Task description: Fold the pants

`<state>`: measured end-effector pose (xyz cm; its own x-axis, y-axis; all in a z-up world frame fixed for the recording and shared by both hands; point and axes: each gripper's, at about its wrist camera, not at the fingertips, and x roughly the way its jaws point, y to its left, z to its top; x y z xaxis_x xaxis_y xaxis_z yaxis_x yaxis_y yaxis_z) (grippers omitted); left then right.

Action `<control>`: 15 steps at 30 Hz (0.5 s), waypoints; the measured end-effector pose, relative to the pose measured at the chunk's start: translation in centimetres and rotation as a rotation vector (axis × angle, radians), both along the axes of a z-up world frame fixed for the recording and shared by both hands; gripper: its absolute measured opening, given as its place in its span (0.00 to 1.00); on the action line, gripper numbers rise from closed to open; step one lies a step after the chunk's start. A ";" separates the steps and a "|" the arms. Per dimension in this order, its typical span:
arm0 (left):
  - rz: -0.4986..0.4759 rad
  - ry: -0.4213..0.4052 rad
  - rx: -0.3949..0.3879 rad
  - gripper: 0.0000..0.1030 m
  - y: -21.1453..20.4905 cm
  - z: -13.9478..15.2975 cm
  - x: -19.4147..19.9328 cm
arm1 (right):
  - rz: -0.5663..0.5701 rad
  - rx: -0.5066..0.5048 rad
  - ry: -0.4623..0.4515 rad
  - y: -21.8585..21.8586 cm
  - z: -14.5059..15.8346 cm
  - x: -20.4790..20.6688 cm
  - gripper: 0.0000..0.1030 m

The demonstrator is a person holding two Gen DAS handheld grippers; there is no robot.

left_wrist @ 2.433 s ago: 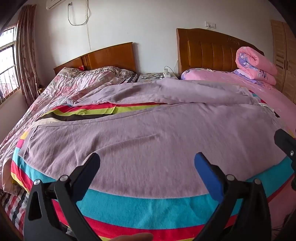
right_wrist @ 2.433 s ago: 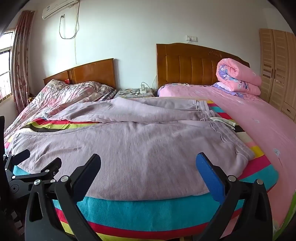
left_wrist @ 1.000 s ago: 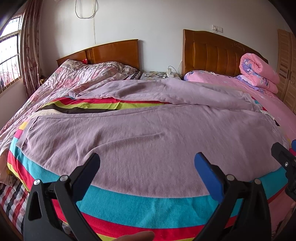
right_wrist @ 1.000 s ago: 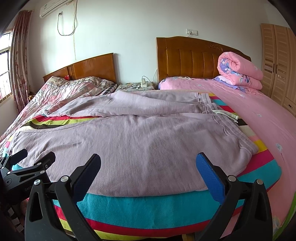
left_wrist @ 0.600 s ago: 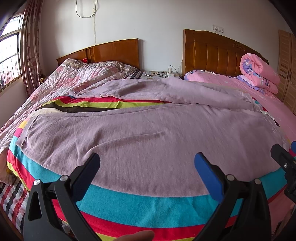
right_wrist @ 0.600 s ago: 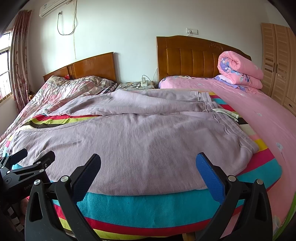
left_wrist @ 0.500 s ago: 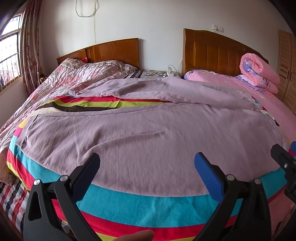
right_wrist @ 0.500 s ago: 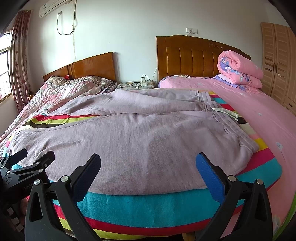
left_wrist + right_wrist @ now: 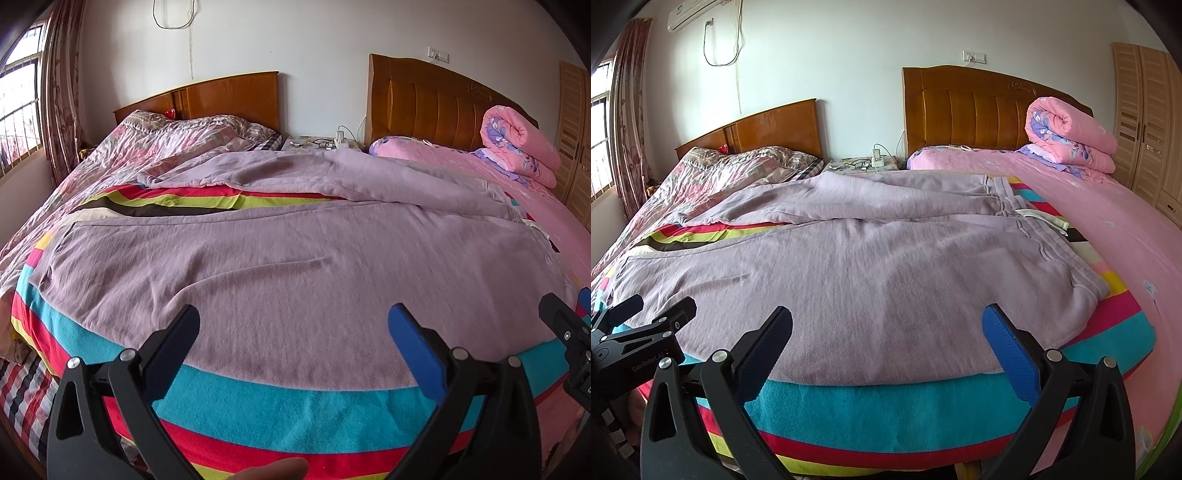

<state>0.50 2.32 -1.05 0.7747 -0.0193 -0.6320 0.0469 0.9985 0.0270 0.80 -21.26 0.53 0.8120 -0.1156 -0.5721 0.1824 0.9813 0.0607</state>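
While lilac pants (image 9: 295, 266) lie spread flat across the striped blanket (image 9: 280, 406), the left gripper (image 9: 293, 328) and right gripper (image 9: 886, 328) hover spread wide, empty; next each likely needs the near edge.

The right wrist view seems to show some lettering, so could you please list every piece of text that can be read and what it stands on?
"GenRobot.AI": printed in pale letters on the black body of the left gripper, partly hidden by a finger of the right gripper, so the last letters are uncertain.
Nothing else carries readable text; the air conditioner shows no legible mark.
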 end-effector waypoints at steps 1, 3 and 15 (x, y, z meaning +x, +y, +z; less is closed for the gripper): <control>0.000 0.001 0.000 0.99 0.0 0.0 0.1 | 0.000 0.000 0.006 0.0 -0.1 0.1 0.96; -0.003 0.005 0.004 0.99 -0.1 -0.1 0.2 | 0.004 -0.003 0.017 0.0 -0.3 0.4 0.96; -0.074 0.025 0.042 0.99 -2.2 0.9 4.7 | 0.021 -0.043 0.058 -1.4 0.2 5.1 0.96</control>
